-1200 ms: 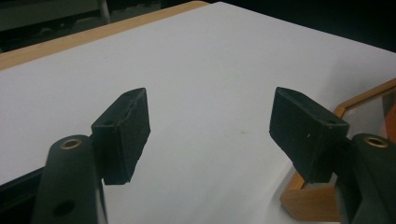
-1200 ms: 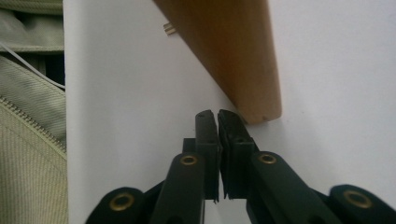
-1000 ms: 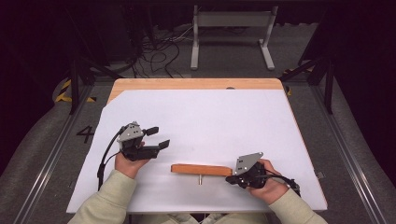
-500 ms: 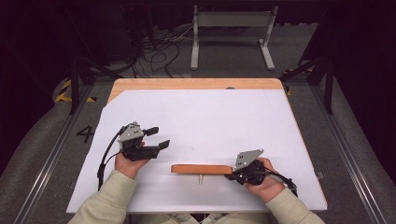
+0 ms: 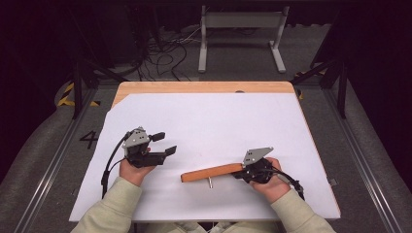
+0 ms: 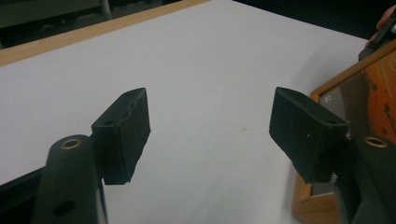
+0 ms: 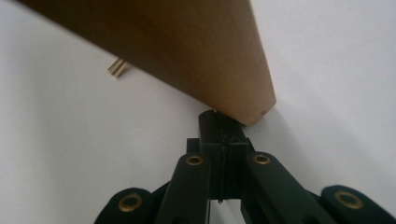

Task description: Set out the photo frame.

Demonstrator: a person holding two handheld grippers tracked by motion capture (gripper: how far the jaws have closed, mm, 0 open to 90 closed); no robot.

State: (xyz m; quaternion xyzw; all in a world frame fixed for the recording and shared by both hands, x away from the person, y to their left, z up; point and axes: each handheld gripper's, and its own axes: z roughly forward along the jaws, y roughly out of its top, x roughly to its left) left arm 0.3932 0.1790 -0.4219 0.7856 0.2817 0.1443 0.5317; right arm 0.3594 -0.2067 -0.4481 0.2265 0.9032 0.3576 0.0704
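A long orange-brown wooden piece point(image 5: 211, 172) lies on the white sheet near the front edge, its right end angled away from me. My right gripper point(image 5: 240, 171) is at that right end. In the right gripper view its jaws point(image 7: 218, 122) are pressed together with nothing between them, and their tips touch the underside of the wooden piece's point(image 7: 187, 46) corner. A small brass pin point(image 7: 119, 67) sticks out beneath the piece. My left gripper point(image 5: 165, 143) rests at the left with its jaws wide apart and empty point(image 6: 210, 126). The wooden piece point(image 6: 373, 93) shows at the right of the left gripper view.
The white sheet point(image 5: 218, 121) covers a wooden table whose bare far edge point(image 5: 204, 87) shows. Beyond it stand a metal stand point(image 5: 240, 29) and loose cables point(image 5: 165, 53) on the floor. Rails run along both sides of the table.
The right gripper has shifted slightly, and the right end of the wooden piece has swung away from me, so it now lies at a slant. The left gripper has stayed in place.
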